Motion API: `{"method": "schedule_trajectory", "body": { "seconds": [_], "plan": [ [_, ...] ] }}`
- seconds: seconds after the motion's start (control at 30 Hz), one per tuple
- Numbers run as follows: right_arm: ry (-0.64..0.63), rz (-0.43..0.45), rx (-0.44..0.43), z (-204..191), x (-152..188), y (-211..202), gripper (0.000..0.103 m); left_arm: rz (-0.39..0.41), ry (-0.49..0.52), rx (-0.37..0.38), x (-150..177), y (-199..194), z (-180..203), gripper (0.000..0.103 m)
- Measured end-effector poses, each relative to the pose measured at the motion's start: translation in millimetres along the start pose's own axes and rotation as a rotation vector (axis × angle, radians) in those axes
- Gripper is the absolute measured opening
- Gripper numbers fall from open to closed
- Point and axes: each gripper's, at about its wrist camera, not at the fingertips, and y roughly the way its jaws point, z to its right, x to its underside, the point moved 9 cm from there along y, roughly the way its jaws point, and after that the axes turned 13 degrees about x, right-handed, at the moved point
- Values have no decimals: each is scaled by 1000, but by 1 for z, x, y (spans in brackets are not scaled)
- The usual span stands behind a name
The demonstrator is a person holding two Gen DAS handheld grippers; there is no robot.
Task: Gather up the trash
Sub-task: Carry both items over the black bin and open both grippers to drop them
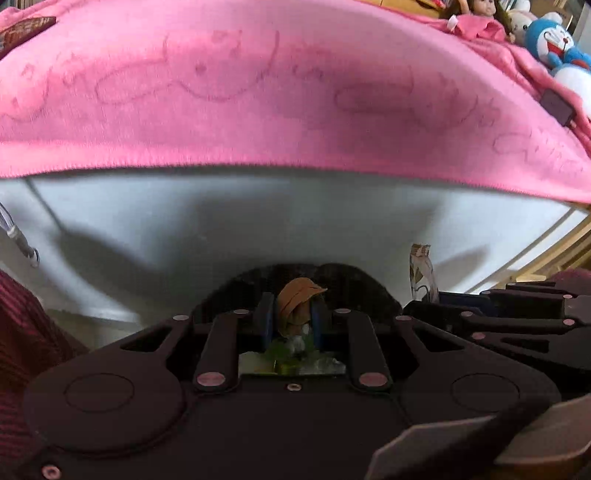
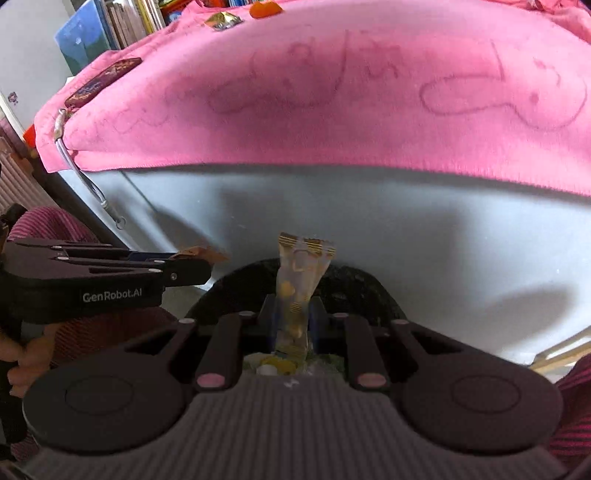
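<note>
Black grippers (image 2: pixel 293 314) w/ blue pads, "GenRobot.AI" logo; maroon striped sleeves (image 1: pixel 22 332).

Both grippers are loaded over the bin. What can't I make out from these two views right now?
- Bin: both views, gripper bodies hide all but its dark rim.
- Orange wrapper: left view, lower part hidden between fingers; print blurred.
- Clear wrapper: right view, print too small.
- Wrappers on pink cloth: right view, small, blurred.

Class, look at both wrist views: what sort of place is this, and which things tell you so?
Probably a child's bedroom or playroom: plush toys and a doll behind the pink blanket, and children's books shelved nearby.
</note>
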Motion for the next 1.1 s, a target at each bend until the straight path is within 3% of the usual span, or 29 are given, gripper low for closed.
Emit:
{"method": "schedule_trajectory", "body": {
  "seconds": [0.5,1.0,1.1],
  "plan": [
    [-5,-58,17,-3,16,20,26,-77,-13,-14,21,23,-5,19],
    [-1,-69,14,-4,18,23,27,-94,-10,-24,25,30,-5,21],
    [-1,-73,14,-5,17,24,33,-93,-11,-26,26,30,-5,24]
  ]
}}
